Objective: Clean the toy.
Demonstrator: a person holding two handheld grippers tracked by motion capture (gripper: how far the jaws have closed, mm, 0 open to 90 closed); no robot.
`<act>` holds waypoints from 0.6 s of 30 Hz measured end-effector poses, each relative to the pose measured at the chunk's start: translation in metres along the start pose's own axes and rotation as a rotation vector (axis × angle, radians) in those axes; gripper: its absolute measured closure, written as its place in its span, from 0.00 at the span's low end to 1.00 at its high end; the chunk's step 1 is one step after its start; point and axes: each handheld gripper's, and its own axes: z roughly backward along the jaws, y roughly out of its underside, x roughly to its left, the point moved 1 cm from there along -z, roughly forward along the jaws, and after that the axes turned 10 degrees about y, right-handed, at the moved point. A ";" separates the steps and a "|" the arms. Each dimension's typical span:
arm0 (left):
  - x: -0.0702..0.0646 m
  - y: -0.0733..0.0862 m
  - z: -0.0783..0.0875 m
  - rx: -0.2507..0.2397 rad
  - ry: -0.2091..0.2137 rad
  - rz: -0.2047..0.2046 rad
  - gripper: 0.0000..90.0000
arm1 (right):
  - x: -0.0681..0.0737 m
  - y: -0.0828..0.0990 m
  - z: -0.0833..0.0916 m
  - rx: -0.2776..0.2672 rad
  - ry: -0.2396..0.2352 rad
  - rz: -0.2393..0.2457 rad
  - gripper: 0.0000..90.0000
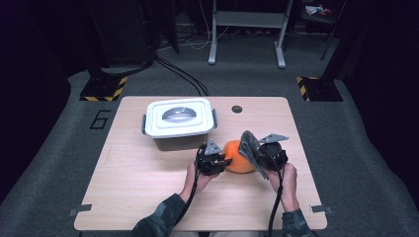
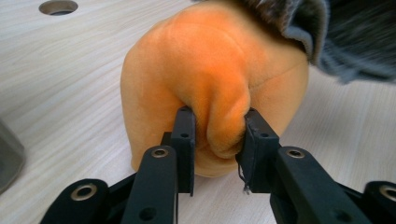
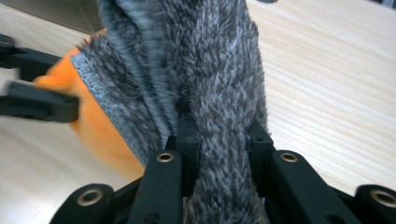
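— Left hand-held gripper (image 2: 218, 140): what has it got?
— Its jaws are clenched on a pinched fold of the orange plush ball (image 2: 210, 88), low on the side facing it. In the high view that hand-held gripper (image 1: 221, 161) sits just left of the ball (image 1: 238, 158), touching it.
— And the right hand-held gripper (image 3: 223, 140)?
— Grasping the grey fuzzy cloth (image 3: 205, 79) tightly; a thick bunch of it is squeezed between the jaws. From above, this hand-held gripper (image 1: 262, 150) is just right of the ball.
— Which way does the cloth run?
— Its long axis goes straight up away from the right jaws in the right gripper view. In the high view the cloth (image 1: 250, 148) hangs as a tilted strip, top end leaning toward the far side, draped against the right flank of the ball.
— And the ball itself?
— Roundish, no clear long axis, resting on the wooden surface (image 1: 148, 192) between the two grippers.
— Anything farther out?
— A white lidded box (image 1: 180, 121) stands beyond the left gripper, apart from the ball, and a round hole (image 1: 237, 109) lies near the far edge.
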 end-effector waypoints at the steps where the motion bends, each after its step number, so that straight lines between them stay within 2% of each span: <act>1: 0.000 0.000 0.000 -0.002 0.001 0.005 0.75 | -0.001 0.001 -0.002 -0.002 -0.006 -0.009 0.82; 3: 0.000 -0.001 0.002 -0.012 0.004 0.001 0.72 | -0.005 0.002 -0.005 -0.009 -0.024 -0.041 0.82; 8: -0.002 -0.002 0.004 -0.021 -0.005 -0.022 0.59 | -0.010 0.003 -0.007 -0.006 -0.032 -0.041 0.82; 10: -0.003 -0.001 0.005 -0.019 -0.013 -0.028 0.54 | -0.012 0.003 -0.008 0.005 -0.019 -0.050 0.82; 12: -0.003 0.000 0.007 -0.023 -0.021 -0.034 0.51 | -0.016 0.003 -0.010 0.000 -0.031 -0.055 0.82; 13: -0.003 0.001 0.007 -0.022 -0.029 -0.044 0.50 | -0.017 0.003 -0.010 0.004 -0.034 -0.073 0.82; 14: -0.002 0.001 0.006 -0.019 -0.029 -0.045 0.48 | -0.019 0.004 -0.011 -0.003 -0.040 -0.059 0.82; 18: 0.000 0.000 0.000 -0.009 -0.039 -0.060 0.46 | -0.020 0.003 -0.012 -0.001 -0.040 -0.070 0.82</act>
